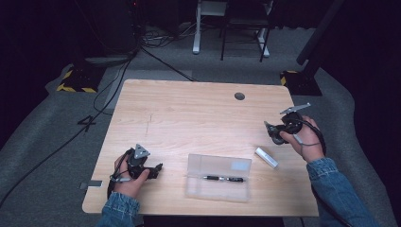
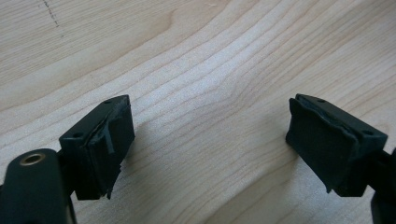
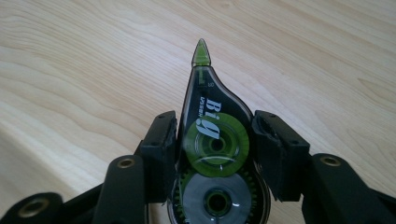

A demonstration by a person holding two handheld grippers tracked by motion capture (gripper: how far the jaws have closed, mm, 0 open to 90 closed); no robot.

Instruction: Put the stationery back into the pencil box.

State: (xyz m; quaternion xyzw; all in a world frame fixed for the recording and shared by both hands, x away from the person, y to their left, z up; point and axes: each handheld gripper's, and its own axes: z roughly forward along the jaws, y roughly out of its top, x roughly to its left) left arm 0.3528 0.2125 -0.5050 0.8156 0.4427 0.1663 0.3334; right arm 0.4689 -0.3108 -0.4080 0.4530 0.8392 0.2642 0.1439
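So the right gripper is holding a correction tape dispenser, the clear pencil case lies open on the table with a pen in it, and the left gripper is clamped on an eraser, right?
Not quite. The left gripper holds nothing: the left gripper view shows its jaws apart over bare table. The rest stands: the right gripper grips the correction tape dispenser, and the open pencil case holds a pen.

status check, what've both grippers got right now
Right gripper shut on correction tape dispenser, off the table. Left gripper open, empty. Open pencil case nearby.
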